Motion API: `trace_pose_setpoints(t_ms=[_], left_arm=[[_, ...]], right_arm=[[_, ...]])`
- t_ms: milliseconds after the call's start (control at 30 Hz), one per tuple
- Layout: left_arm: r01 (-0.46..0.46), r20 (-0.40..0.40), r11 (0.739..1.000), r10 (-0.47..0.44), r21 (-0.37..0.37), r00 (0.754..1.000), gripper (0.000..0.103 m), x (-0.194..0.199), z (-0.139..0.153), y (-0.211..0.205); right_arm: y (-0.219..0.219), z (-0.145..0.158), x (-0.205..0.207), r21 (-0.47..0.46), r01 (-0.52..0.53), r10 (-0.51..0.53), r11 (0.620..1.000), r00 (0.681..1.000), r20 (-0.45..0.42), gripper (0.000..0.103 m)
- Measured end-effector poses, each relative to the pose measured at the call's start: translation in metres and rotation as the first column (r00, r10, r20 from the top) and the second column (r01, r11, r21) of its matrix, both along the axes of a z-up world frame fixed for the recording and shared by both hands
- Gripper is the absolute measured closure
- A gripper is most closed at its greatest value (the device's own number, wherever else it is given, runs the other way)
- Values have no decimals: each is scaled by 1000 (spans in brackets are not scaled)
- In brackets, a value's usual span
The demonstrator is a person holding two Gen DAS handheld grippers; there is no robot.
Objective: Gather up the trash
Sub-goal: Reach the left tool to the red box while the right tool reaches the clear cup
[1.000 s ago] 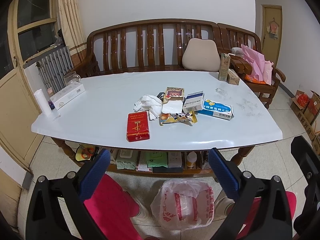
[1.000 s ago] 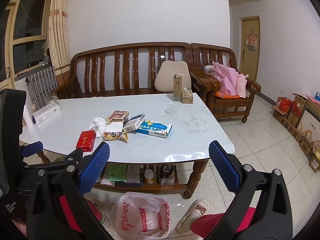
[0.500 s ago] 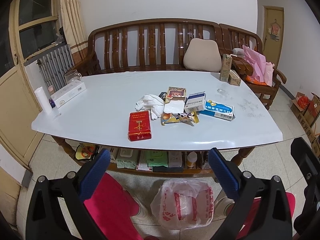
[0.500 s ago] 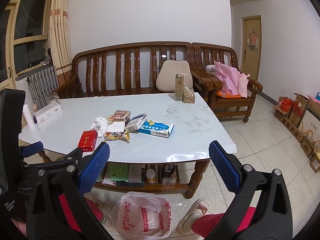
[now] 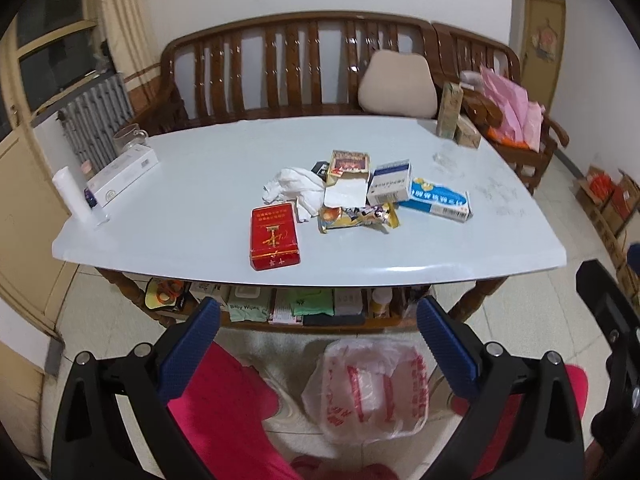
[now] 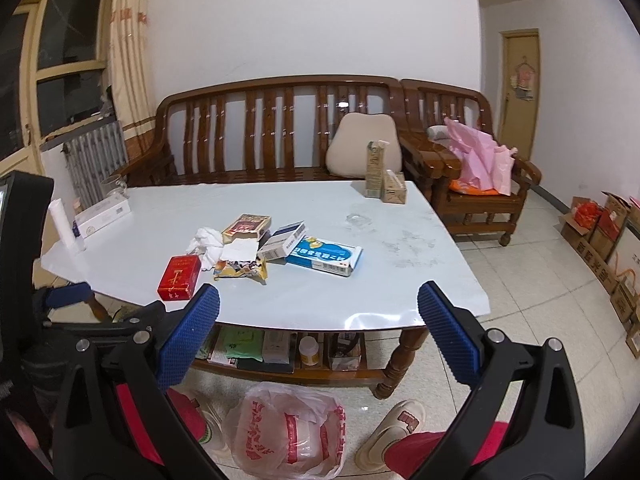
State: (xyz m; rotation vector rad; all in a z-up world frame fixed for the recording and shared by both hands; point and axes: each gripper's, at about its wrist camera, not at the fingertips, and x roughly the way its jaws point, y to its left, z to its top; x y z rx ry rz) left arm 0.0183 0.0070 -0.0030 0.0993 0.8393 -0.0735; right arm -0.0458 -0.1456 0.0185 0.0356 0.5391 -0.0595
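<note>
Closing in slightly on the table (image 5: pixel 480 248), both grippers, left (image 5: pixel 318 344) and right (image 6: pixel 318 332), are staying wide and empty; trash (image 5: pixel 352 196) is lying mid-table, bag (image 5: pixel 370 392) waiting below.

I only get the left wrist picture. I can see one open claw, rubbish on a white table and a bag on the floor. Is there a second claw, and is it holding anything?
Observer: Yes. The right claw is open and holds nothing. It hangs in front of the near edge of the table.
Visitor: Is anything lying close to that bag that I might be missing?
Observer: In the right wrist view, a beige slipper sits on the floor just to the right of the plastic bag.
</note>
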Motion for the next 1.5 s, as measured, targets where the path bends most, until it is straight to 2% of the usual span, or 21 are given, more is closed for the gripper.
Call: trace_pose_setpoints(t_ms=[100, 300, 400, 500, 633, 800, 1067, 1500], left_arm=[[0, -29, 1000, 0, 11, 1000, 7, 14, 3, 9], [-8, -138, 998, -2, -68, 990, 7, 48, 12, 39], [-25, -173, 998, 15, -56, 985, 7, 65, 17, 50], [-19, -218, 999, 9, -41, 976, 7, 80, 21, 56], [8, -283, 997, -31, -83, 959, 7, 100, 27, 59], [51, -327, 997, -66, -55, 943, 7, 114, 33, 52], [72, -364, 997, -79, -33, 928, 7, 137, 41, 49], [73, -440, 997, -71, -12, 895, 7, 172, 20, 41]], right_arm=[[-5, 2, 13, 1, -46, 46, 999, 999, -11, 6], [-25, 20, 48, 40, -161, 163, 986, 986, -42, 6], [-39, 34, 68, 44, -200, 203, 979, 977, -64, 6], [-50, 49, 92, 28, -230, 232, 973, 968, -100, 6], [-57, 66, 121, -22, -246, 241, 969, 961, -138, 6], [-54, 78, 148, -65, -311, 295, 948, 939, -179, 6], [-56, 82, 200, 4, -404, 389, 915, 878, -278, 6], [-61, 66, 263, -14, -463, 422, 886, 820, -388, 6]])
